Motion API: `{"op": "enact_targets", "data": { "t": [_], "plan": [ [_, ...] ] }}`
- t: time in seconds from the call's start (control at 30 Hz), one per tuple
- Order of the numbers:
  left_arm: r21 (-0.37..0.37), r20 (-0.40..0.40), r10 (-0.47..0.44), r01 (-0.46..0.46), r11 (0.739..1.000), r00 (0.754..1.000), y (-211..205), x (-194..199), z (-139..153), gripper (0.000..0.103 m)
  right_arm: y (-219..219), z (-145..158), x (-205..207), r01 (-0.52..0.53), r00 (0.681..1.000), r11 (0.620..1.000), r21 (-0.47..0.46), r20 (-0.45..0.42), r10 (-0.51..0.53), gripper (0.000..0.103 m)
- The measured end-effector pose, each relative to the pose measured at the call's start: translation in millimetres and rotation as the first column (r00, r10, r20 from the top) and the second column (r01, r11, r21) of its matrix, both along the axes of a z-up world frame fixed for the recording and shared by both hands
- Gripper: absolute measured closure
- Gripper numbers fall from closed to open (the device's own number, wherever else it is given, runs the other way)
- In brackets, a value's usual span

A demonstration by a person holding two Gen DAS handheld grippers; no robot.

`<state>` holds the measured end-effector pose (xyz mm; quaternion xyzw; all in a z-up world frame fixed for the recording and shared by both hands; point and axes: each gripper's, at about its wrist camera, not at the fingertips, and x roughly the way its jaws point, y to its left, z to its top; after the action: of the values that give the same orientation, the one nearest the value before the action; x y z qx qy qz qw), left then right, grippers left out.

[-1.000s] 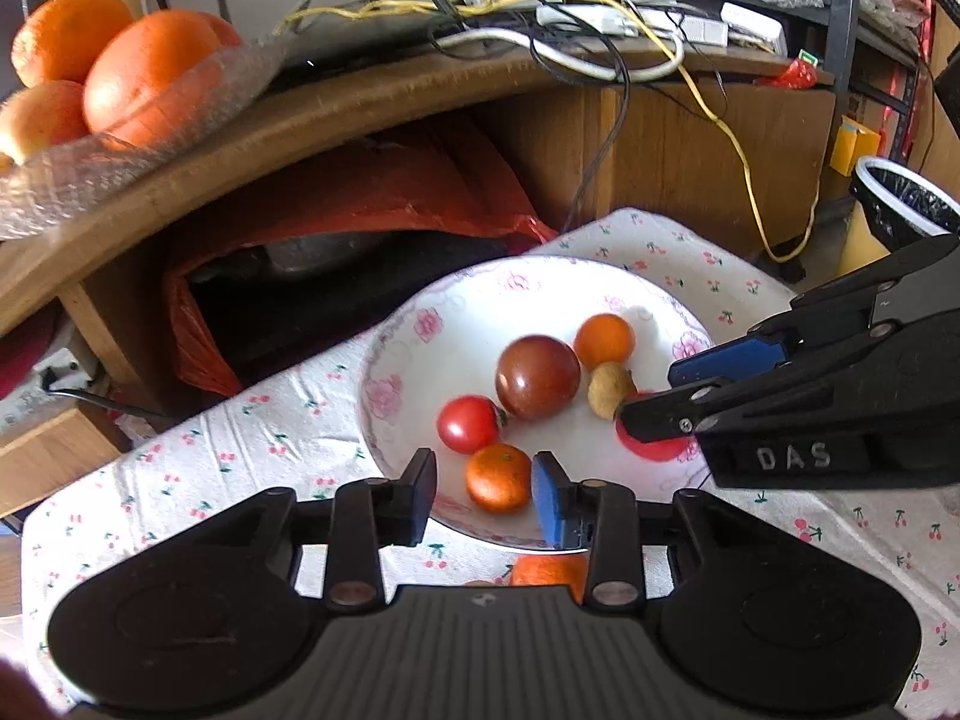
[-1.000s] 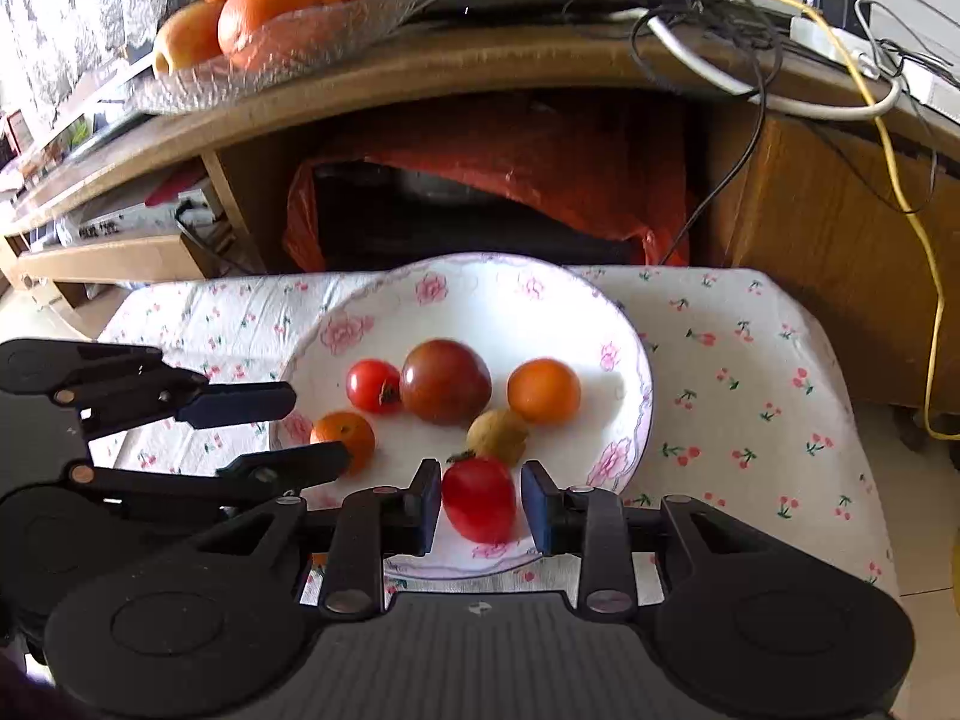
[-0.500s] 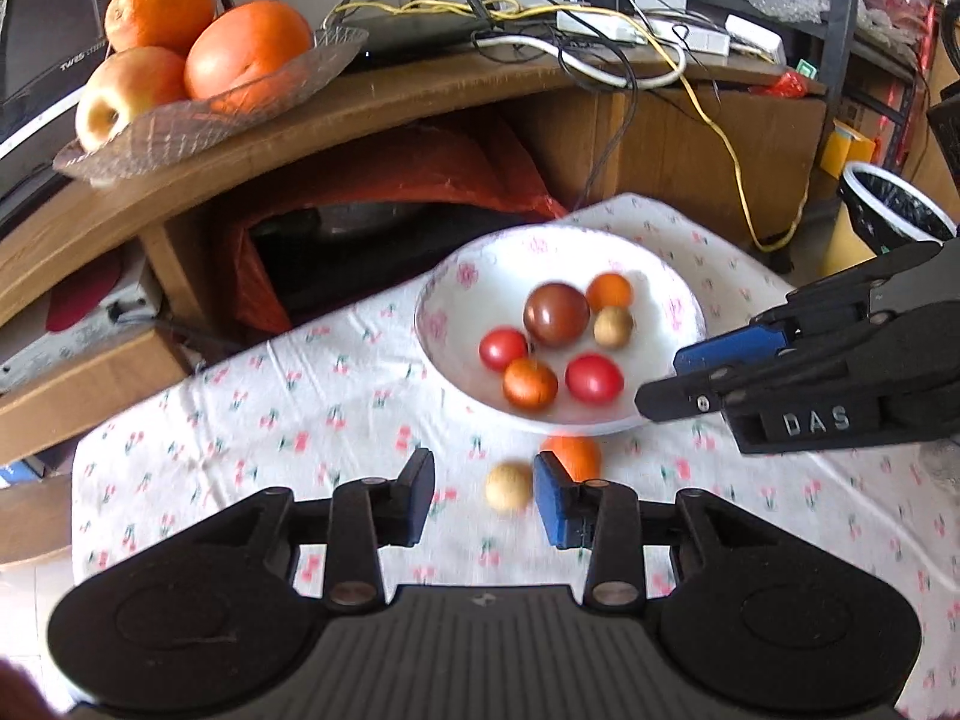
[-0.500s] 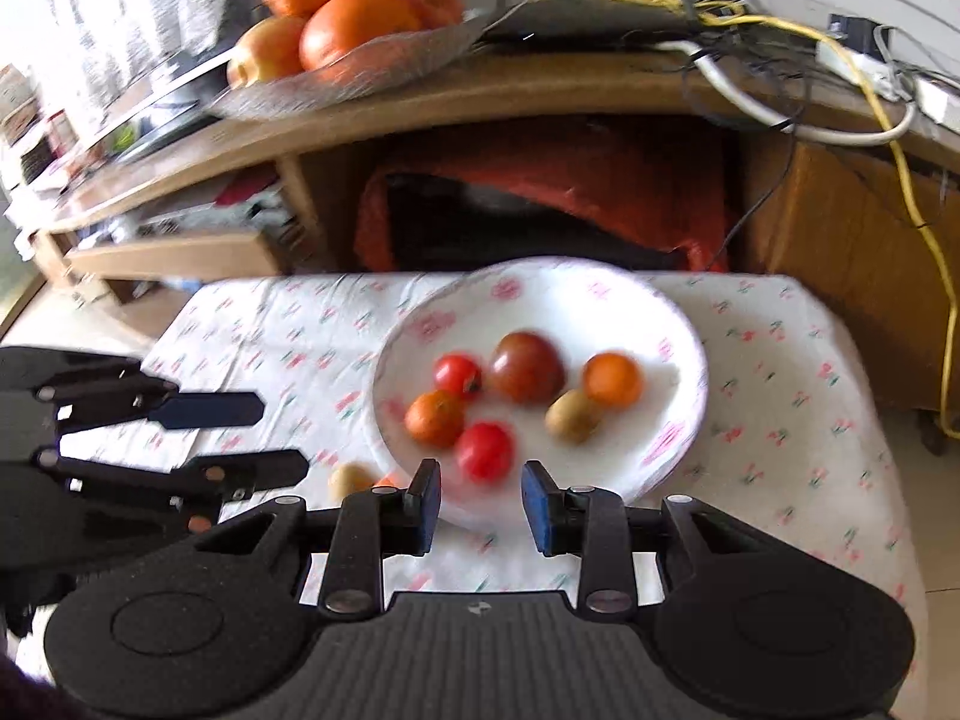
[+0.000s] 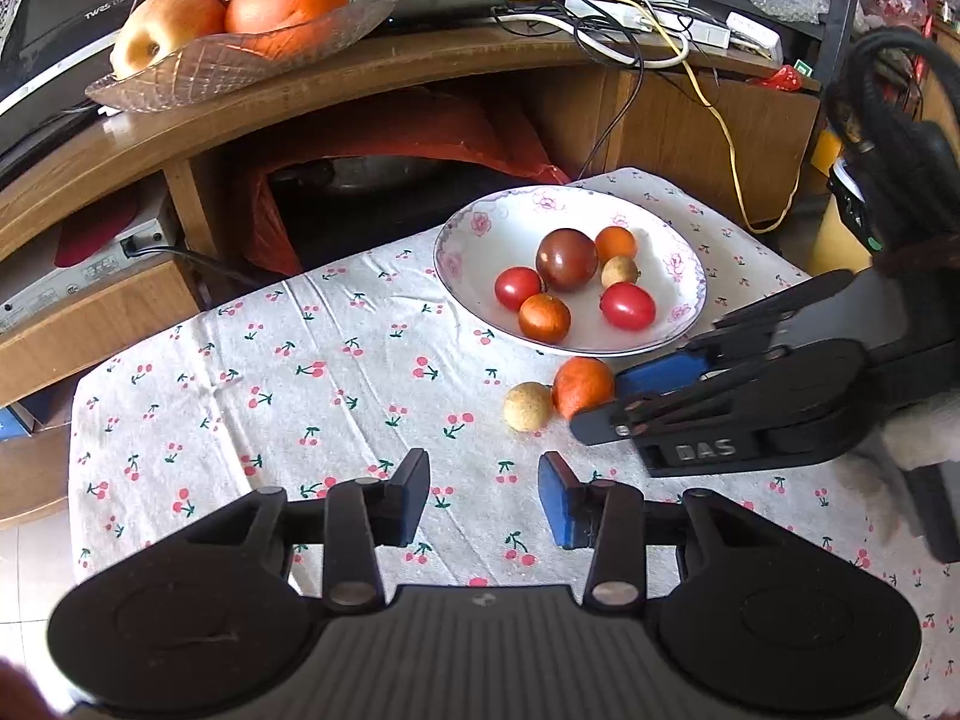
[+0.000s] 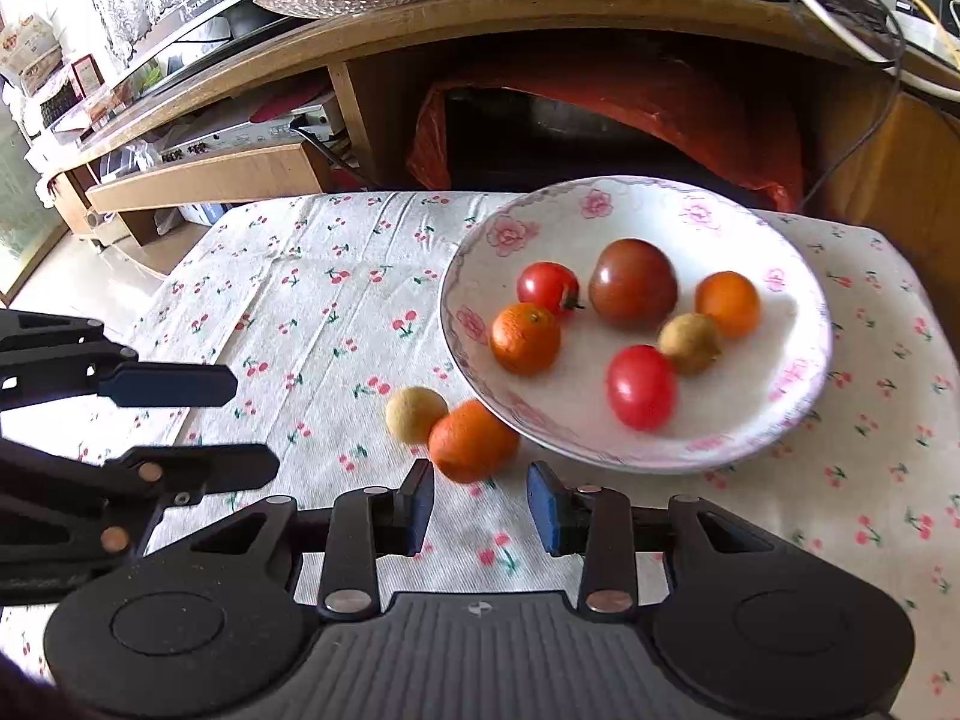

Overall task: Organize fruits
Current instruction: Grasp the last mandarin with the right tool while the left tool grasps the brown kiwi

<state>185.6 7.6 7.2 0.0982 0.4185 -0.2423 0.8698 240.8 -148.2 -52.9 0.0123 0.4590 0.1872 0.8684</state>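
A white floral bowl stands on the cherry-print cloth. It holds a dark tomato, two red tomatoes, two small oranges and a yellowish fruit. A tangerine and a small yellowish fruit lie on the cloth by the bowl's near rim. My left gripper hovers over bare cloth, jaws opening and empty. My right gripper has its tips just short of the tangerine, jaws opening with nothing between them.
A glass dish of oranges and an apple sits on the curved wooden shelf behind the table, with tangled cables. A red plastic bag fills the space below. The cloth's edge drops off at left.
Both grippers backed away from the bowl. The small orange between the left jaws and the red tomato between the right jaws now lie loose in the bowl. Two fruits on the cloth came into view.
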Motion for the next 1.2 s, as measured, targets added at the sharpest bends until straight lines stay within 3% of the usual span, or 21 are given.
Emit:
{"op": "enact_targets", "data": {
  "t": [0.13,0.23,0.53,0.87,1.07,1.2],
  "plan": [
    [-0.009,-0.003,-0.001,0.001,1.000,1.000,3,2,-2,0.054,9,-4,5,-0.002,1.000,1.000,-0.006,0.027,0.003,0.070],
    [-0.015,-0.014,-0.005,0.005,1.000,1.000,4,4,-7,0.054,11,-4,4,-0.012,0.999,0.999,-0.033,0.036,0.013,0.076],
    [-0.002,0.010,-0.090,0.090,0.996,0.996,-33,15,-21,0.054,-11,12,-17,0.012,1.000,0.999,-0.035,-0.015,-0.012,0.076],
    [0.018,0.021,-0.050,0.049,0.999,0.999,-58,38,-45,0.055,-44,14,-30,0.051,0.997,0.999,-0.015,-0.052,-0.052,0.076],
    [0.042,0.043,-0.045,0.044,0.998,0.998,-61,30,-45,0.069,-50,9,-28,0.049,0.997,0.998,-0.035,-0.059,-0.051,0.076],
    [0.032,0.025,-0.038,0.037,0.999,0.999,-59,23,-39,0.069,-48,8,-32,0.043,0.997,0.998,-0.054,-0.065,-0.047,0.076]
  ]
}}
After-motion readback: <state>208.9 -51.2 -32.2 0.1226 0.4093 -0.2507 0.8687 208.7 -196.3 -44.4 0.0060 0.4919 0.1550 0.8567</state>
